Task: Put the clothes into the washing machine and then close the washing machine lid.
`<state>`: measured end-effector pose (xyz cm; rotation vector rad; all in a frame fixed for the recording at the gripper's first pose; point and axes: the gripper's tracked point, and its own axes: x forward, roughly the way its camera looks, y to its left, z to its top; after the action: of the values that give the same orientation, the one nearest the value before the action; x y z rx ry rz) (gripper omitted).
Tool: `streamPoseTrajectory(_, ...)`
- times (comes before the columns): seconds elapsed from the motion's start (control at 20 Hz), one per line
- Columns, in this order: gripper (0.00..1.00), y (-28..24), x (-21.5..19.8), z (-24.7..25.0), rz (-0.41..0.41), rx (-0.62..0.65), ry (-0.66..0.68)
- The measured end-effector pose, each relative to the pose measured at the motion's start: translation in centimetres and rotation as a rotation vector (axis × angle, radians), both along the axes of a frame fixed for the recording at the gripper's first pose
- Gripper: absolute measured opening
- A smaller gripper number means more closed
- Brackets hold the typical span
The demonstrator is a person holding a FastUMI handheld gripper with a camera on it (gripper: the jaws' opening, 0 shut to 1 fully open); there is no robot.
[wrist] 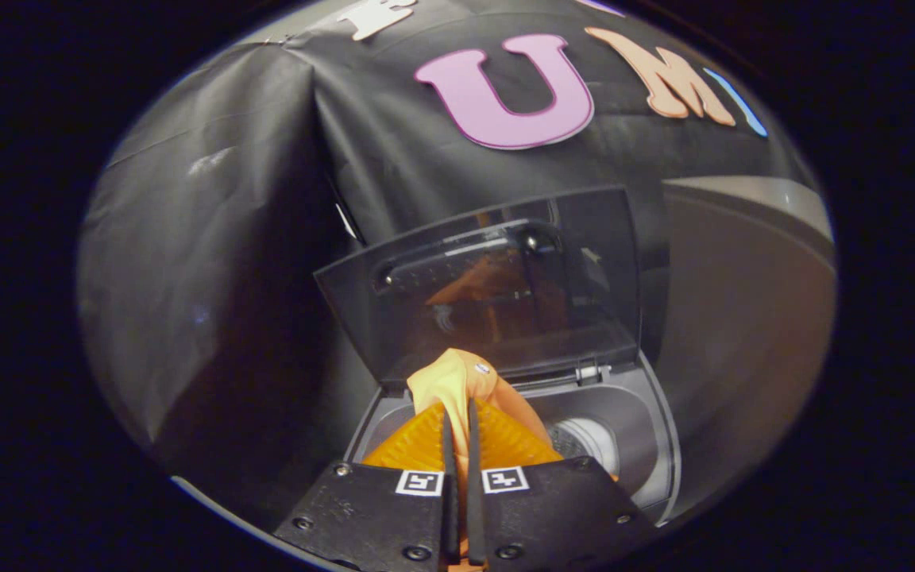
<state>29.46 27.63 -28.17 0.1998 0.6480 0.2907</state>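
drum mostly hidden behind garment

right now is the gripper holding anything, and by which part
Yes: the gripper is shut on the orange garment, pinching a bunched fold of it above the open washing machine.

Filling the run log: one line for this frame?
gripper: shut on orange garment | position: over washing machine opening | lid: open, upright | stage: loading

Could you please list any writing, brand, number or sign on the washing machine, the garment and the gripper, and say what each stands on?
washing machine and its open lid: no readable text.
orange garment, pinched between the fingers of the shut gripper: a small pale spot, too small to read.
On the gripper: two square black-and-white markers, patterns, not words.
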Motion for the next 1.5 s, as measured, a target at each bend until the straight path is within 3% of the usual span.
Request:
streamPoseTrajectory(0.6,0.04,0.6,-0.7,-8.0,0.009,-0.095,0.027)
streamPoseTrajectory(0.85,0.11,0.4,-0.9,-10.9,0.011,-0.157,0.064)
streamPoseTrajectory(0.95,0.2,0.1,-0.4,-10.7,-0.016,-0.153,0.049)
streamPoseTrajectory(1.2,0.56,-1.3,-0.2,-10.0,-0.061,-0.153,0.049)
streamPoseTrajectory(1.3,0.61,-1.5,-0.2,-9.5,-0.054,-0.16,0.047)
streamPoseTrajectory(1.5,0.83,-1.6,-0.4,-8.1,-0.015,-0.19,0.02)
